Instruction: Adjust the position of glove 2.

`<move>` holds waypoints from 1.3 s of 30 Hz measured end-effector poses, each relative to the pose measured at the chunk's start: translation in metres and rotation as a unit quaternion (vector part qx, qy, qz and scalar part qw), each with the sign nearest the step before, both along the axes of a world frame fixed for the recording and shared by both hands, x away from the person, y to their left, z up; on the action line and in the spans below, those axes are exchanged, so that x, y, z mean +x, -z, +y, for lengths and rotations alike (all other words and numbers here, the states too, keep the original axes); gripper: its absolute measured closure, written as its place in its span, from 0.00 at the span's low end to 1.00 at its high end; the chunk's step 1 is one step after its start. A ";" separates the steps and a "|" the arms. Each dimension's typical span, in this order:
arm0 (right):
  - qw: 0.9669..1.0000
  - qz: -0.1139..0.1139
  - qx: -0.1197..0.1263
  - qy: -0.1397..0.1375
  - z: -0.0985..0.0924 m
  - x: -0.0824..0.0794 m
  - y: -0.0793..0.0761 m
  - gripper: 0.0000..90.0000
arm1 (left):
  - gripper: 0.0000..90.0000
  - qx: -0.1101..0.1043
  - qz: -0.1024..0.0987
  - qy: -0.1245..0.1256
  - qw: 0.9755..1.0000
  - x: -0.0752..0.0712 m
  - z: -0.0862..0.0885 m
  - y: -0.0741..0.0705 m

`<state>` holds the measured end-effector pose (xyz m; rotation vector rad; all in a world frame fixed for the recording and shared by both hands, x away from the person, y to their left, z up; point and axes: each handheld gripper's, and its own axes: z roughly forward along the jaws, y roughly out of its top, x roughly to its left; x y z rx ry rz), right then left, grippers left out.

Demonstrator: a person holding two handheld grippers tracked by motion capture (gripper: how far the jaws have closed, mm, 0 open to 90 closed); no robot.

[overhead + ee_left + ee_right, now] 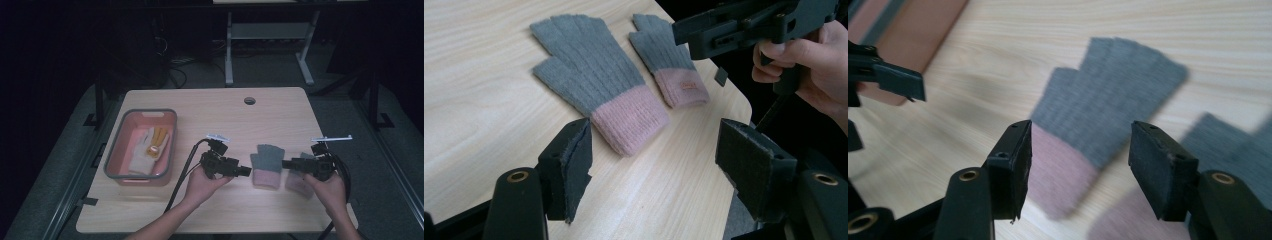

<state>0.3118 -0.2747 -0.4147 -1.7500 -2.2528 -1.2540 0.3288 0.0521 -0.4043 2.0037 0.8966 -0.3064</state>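
Between the two claws, on the wooden worktop [280, 115], lies the nearer grey glove [266, 160] with its pink cuff, flat, fingers pointing away from the person. The left claw [243, 171] stands just beside its cuff, jaws apart with nothing between them. The right claw [286, 163], also spread and empty, hovers at that glove's other edge, over the second grey glove [301, 180]. Well apart from the gloves sits a pink basket [116, 165].
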 end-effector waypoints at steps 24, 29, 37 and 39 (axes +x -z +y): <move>0.992 0.000 -0.122 0.043 -0.029 -0.017 0.029 0.44 | 0.33 0.010 0.003 0.007 1.000 -0.005 -0.010 0.013; 0.985 0.001 -0.170 0.042 -0.028 -0.016 0.034 0.43 | 0.33 0.009 0.006 0.006 1.000 -0.004 -0.010 0.014; 0.983 -0.001 -0.181 0.041 -0.025 -0.016 0.038 0.48 | 0.33 0.008 0.004 0.004 1.000 -0.004 -0.008 0.013; 0.983 0.000 -0.180 0.043 -0.024 -0.016 0.038 0.54 | 0.33 0.008 0.003 0.000 1.000 -0.003 -0.007 0.013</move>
